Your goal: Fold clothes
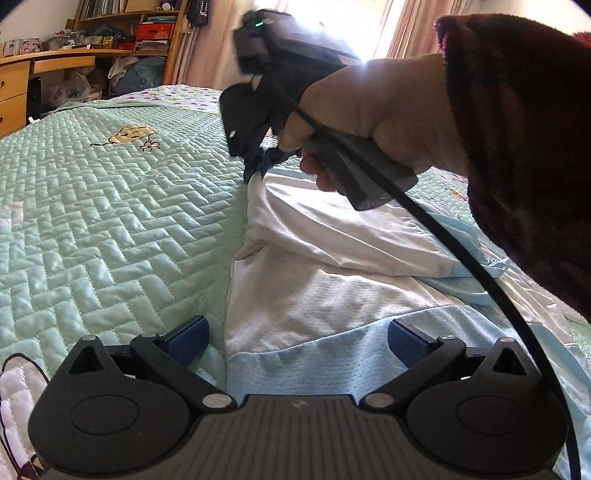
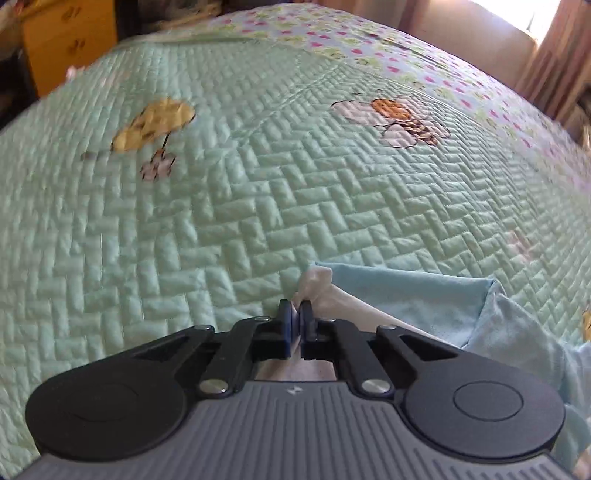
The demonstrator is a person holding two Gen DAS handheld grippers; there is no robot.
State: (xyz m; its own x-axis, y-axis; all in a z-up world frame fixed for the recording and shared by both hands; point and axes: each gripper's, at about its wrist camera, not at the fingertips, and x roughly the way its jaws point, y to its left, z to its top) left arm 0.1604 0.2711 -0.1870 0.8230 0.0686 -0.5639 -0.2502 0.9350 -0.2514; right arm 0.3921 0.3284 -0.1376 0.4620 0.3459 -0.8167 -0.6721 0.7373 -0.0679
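A white and light-blue garment (image 1: 332, 258) lies rumpled on the green quilted bedspread (image 1: 110, 221). My left gripper (image 1: 297, 339) hovers open over its near light-blue part, and its blue pads (image 1: 186, 338) hold nothing. A person's hand (image 1: 369, 103) in a dark red sleeve holds my right gripper (image 1: 258, 168) at the garment's far edge. In the right wrist view, my right gripper (image 2: 298, 317) is shut on a bunched white fold of the garment (image 2: 406, 302), with light-blue cloth trailing to the right over the bedspread (image 2: 221, 221).
A black cable (image 1: 461, 251) runs from the right gripper across the garment. A wooden desk with shelves (image 1: 110, 37) stands beyond the bed's far left, and a wooden drawer unit (image 2: 70, 40) shows in the right wrist view. Pink curtains (image 1: 406, 29) hang at the far side.
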